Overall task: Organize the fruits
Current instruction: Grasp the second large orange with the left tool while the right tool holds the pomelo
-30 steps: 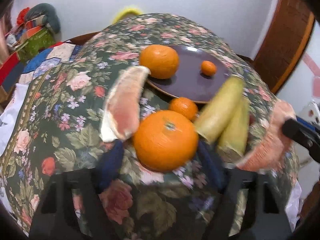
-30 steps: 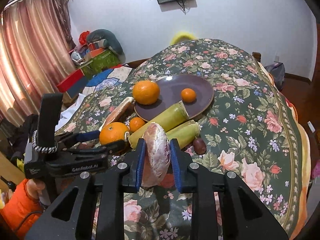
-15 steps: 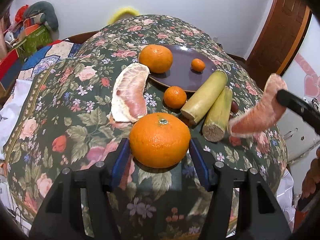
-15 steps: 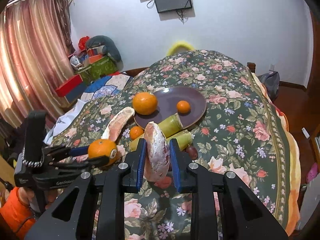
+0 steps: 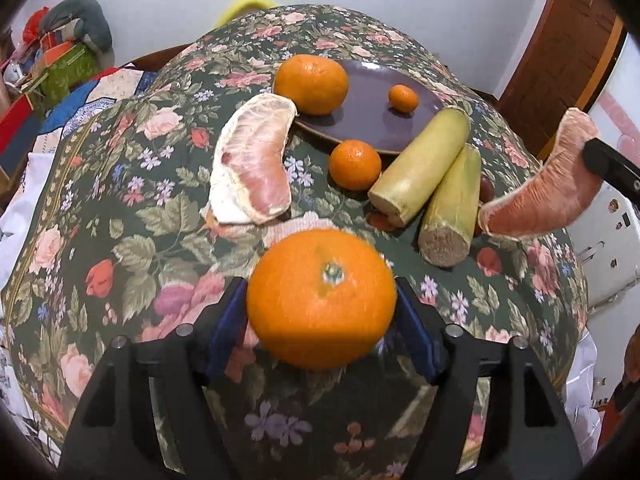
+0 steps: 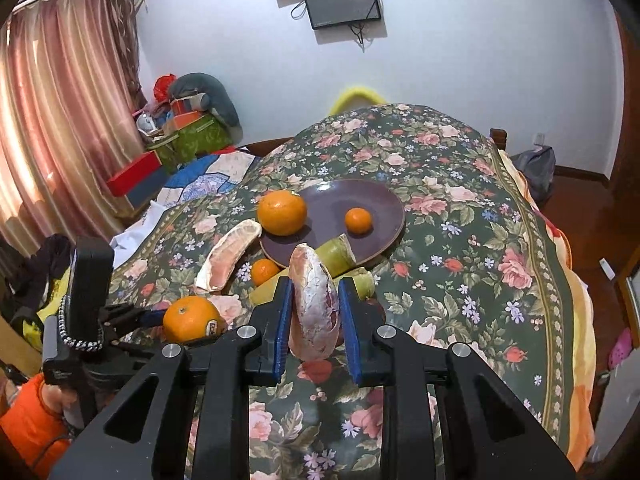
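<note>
Both fruits had risen off the floral surface [image 6: 460, 216]: left gripper [image 5: 320, 312] pinching the firm orange [image 5: 320, 300] mid-frame, right gripper [image 6: 314, 312] squeezing the soft, tearable pomelo segment [image 6: 314, 300] broadside.

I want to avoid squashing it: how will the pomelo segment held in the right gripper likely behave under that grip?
The pomelo segment is peeled, its membrane bare, so it is probably soft and could burst if the right gripper squeezes hard. It keeps its curved shape with both ends unsupported, so it seems fairly firm, not floppy. Laid down, it should rest rather than roll.
</note>
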{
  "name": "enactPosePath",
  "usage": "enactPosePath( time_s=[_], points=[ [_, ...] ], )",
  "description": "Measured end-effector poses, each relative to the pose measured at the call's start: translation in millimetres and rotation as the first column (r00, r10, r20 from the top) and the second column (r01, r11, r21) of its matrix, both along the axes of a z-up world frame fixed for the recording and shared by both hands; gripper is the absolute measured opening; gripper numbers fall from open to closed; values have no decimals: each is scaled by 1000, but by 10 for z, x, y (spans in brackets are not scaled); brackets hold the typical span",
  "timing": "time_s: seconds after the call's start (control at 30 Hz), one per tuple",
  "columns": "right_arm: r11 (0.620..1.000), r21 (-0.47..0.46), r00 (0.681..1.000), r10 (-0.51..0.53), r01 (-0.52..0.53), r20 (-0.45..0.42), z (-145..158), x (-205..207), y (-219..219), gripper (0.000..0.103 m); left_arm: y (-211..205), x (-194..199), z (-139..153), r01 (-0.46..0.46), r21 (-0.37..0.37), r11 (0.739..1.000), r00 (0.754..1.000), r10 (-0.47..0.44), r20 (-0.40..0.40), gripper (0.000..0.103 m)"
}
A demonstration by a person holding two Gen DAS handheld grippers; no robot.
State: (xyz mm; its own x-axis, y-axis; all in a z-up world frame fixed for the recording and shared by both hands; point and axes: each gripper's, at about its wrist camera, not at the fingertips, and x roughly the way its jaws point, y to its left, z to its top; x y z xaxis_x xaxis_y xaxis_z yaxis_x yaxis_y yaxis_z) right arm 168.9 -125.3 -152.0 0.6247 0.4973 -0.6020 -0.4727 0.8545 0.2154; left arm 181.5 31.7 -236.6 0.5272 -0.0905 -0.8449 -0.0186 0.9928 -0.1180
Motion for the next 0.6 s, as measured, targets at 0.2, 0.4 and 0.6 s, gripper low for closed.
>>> enactPosePath(
  time_s=[0.2, 0.4, 0.6],
  points=[
    [1000, 0, 1000, -8, 8, 18, 62, 51, -46, 21, -15, 5, 100, 3, 8, 1000, 999, -3, 50, 66],
    [1000, 9, 998, -16, 16, 53, 182, 158, -53, 21, 15, 68, 218, 1, 2, 1000, 997, -1, 83, 66],
    [999, 27, 995, -29, 26, 99, 343, 340, -54, 21, 62, 252, 496, 2, -2, 1000, 988, -1, 155, 66]
  ],
)
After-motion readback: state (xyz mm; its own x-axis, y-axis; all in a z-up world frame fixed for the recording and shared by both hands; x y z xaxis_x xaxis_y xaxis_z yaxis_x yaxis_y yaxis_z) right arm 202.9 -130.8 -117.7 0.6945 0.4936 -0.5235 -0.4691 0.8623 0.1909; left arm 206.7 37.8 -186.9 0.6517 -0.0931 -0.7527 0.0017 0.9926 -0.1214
